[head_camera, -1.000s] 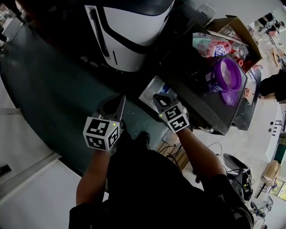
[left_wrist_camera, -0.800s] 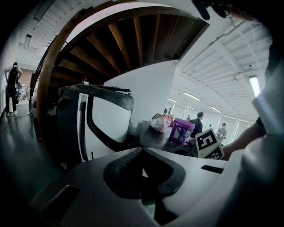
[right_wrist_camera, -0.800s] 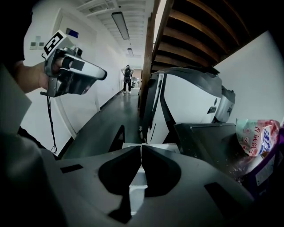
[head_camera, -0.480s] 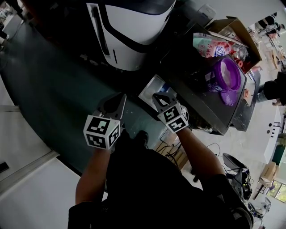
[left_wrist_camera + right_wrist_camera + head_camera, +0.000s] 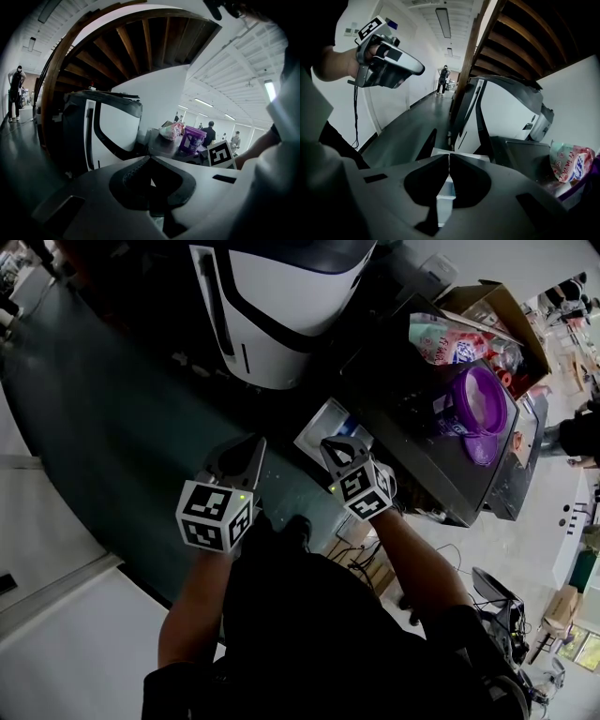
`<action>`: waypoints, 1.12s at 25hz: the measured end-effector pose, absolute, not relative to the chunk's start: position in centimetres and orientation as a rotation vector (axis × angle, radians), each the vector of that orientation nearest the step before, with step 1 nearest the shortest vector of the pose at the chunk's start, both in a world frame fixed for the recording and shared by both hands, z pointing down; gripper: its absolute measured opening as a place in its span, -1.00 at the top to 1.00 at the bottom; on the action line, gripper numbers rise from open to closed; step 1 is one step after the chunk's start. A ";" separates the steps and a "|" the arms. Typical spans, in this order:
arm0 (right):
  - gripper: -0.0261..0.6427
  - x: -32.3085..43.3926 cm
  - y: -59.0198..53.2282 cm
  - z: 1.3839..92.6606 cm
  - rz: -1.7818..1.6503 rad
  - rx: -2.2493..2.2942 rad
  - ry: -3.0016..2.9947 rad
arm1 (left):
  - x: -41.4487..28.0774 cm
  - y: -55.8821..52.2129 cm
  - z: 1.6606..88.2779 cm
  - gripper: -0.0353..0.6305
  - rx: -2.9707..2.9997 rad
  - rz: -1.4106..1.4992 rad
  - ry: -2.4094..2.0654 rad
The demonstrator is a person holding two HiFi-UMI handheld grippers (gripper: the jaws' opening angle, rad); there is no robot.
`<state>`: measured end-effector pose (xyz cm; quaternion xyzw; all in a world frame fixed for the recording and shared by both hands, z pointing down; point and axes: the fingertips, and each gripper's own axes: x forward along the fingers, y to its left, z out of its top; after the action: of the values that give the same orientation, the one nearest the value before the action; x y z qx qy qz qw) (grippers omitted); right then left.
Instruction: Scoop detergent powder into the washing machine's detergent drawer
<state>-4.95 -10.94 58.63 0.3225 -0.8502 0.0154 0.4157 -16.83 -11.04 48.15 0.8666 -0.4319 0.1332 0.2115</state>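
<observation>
Detergent drawer (image 5: 322,430) juts open just ahead of the right gripper (image 5: 331,445), which like the left gripper (image 5: 246,450) is closed on nothing, so its jaws should part before reaching the purple tub (image 5: 476,401) beyond.

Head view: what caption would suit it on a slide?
Seen from above: left gripper and right gripper, shut and empty, hover by the white detergent drawer; purple tub sits on the dark machine.

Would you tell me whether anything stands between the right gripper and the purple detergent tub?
Nothing visible does. The right gripper, shut, is by the open drawer; only bare washing machine top lies between it and the purple tub.
</observation>
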 end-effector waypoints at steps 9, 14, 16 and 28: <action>0.86 -5.2 -10.8 58.7 0.019 0.806 -2.137 | -17.3 -11.2 48.2 0.87 2.403 0.375 -1.206; 0.86 -5.2 -10.5 59.1 0.026 0.796 -2.133 | -17.2 -11.2 48.4 0.87 2.405 0.378 -1.197; 0.86 -5.2 -10.4 59.1 0.012 0.790 -2.127 | -17.2 -11.2 48.4 0.87 2.404 0.380 -1.197; 0.86 -5.7 -10.3 58.1 -0.202 0.758 -2.074 | -16.9 -11.4 48.1 0.87 2.418 0.378 -1.185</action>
<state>-5.68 -10.33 58.13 0.3059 -0.8373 -0.0816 0.4457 -16.90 -11.39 48.07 0.8695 -0.4262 0.1360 0.2095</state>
